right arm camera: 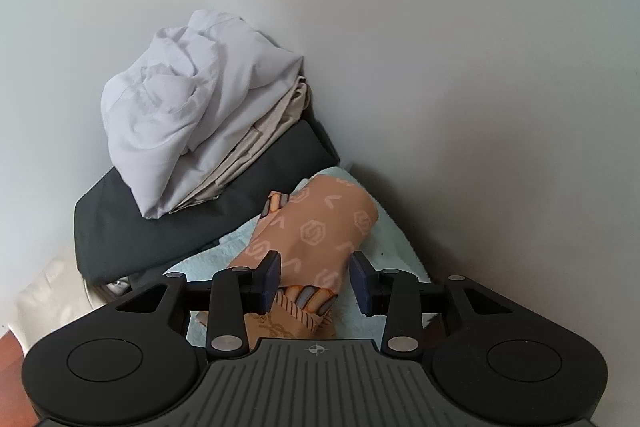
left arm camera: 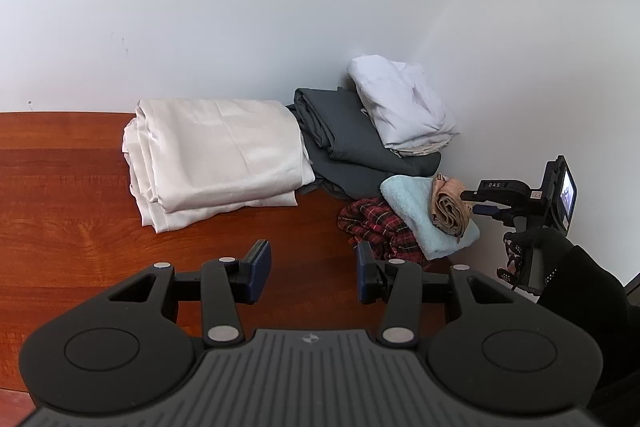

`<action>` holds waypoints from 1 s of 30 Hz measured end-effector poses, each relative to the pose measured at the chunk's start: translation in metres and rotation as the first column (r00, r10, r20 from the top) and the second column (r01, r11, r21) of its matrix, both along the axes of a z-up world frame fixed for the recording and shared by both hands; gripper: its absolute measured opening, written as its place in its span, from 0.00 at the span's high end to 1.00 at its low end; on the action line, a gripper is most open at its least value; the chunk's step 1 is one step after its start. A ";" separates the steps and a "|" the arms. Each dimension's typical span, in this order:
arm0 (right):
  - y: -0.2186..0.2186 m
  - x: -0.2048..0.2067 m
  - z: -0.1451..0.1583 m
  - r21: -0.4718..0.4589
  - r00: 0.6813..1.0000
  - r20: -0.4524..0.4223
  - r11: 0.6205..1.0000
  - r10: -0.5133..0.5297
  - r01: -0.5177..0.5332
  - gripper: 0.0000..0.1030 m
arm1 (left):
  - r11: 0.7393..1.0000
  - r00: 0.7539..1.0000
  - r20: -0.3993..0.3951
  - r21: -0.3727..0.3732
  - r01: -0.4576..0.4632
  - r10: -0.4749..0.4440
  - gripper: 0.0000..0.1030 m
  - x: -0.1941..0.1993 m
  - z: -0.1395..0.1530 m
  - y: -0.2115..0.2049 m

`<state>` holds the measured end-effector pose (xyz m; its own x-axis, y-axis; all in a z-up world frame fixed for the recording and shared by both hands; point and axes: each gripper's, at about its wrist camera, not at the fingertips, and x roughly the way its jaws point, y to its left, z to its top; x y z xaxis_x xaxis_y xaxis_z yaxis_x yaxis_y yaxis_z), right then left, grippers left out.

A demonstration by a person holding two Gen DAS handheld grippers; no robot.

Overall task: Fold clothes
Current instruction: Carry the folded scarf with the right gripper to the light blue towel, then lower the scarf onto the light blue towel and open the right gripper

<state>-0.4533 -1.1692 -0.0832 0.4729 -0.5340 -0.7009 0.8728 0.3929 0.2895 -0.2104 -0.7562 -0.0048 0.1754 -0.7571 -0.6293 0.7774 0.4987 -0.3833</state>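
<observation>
A folded tan patterned cloth [right arm camera: 316, 231] lies on a folded light blue towel [right arm camera: 396, 247]; both also show in the left wrist view, the cloth [left arm camera: 448, 209] on the towel [left arm camera: 412, 211]. My right gripper [right arm camera: 316, 281] is open, its jaws standing either side of the cloth's near end without pinching it; it appears in the left wrist view [left arm camera: 466, 201] at the cloth. My left gripper [left arm camera: 314, 273] is open and empty above the wooden table [left arm camera: 80, 211]. A crumpled red plaid garment [left arm camera: 374, 227] lies beside the towel.
A folded cream sheet [left arm camera: 216, 155] lies at the table's back. A folded dark grey cloth [left arm camera: 344, 135] carries a white folded garment [left arm camera: 400, 103] in the corner against the white wall [left arm camera: 240, 7]; both show in the right wrist view [right arm camera: 200, 211], [right arm camera: 180, 107].
</observation>
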 end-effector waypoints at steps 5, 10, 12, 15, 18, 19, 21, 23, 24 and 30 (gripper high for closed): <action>0.014 0.003 0.008 -0.048 1.000 0.000 0.999 0.001 -0.001 0.51 | 1.000 1.000 -0.003 -0.002 -0.014 0.014 0.51 0.003 -0.001 0.003; 0.039 0.038 0.018 -0.153 0.979 -0.137 0.973 0.152 -0.172 0.41 | 1.000 1.000 -0.011 0.002 -0.020 0.020 0.51 0.002 -0.005 0.004; 0.051 0.053 0.015 -0.180 0.954 -0.212 0.952 0.210 -0.250 0.40 | 1.000 1.000 -0.011 0.001 -0.021 0.021 0.51 0.002 -0.006 0.004; 0.056 0.056 0.011 -0.197 0.930 -0.283 0.935 0.233 -0.294 0.36 | 1.000 1.000 -0.015 0.001 -0.026 0.026 0.51 0.004 -0.006 0.006; 0.057 0.052 0.008 -0.208 0.913 -0.336 0.927 0.232 -0.313 0.38 | 0.999 0.999 -0.019 0.002 -0.034 0.034 0.51 0.007 -0.007 0.007; 0.058 0.051 0.006 -0.212 0.906 -0.353 0.924 0.232 -0.319 0.45 | 0.999 0.999 -0.021 0.003 -0.037 0.037 0.51 0.007 -0.008 0.008; 0.058 0.049 0.004 -0.219 0.893 -0.388 0.918 0.230 -0.331 0.66 | 0.999 0.999 -0.025 0.003 -0.039 0.039 0.51 0.008 -0.008 0.009; 0.059 0.046 0.001 -0.225 0.878 -0.422 0.912 0.227 -0.344 0.83 | 0.999 0.999 -0.029 0.003 -0.041 0.041 0.51 0.008 -0.009 0.009; 0.059 0.045 0.000 -0.227 0.870 -0.439 0.909 0.225 -0.350 0.86 | 0.999 0.999 -0.031 0.003 -0.042 0.042 0.51 0.008 -0.009 0.009; 0.061 0.037 -0.007 -0.242 0.818 -0.535 0.889 0.212 -0.388 0.88 | 0.999 0.999 -0.038 0.004 -0.036 0.036 0.51 0.008 -0.011 0.008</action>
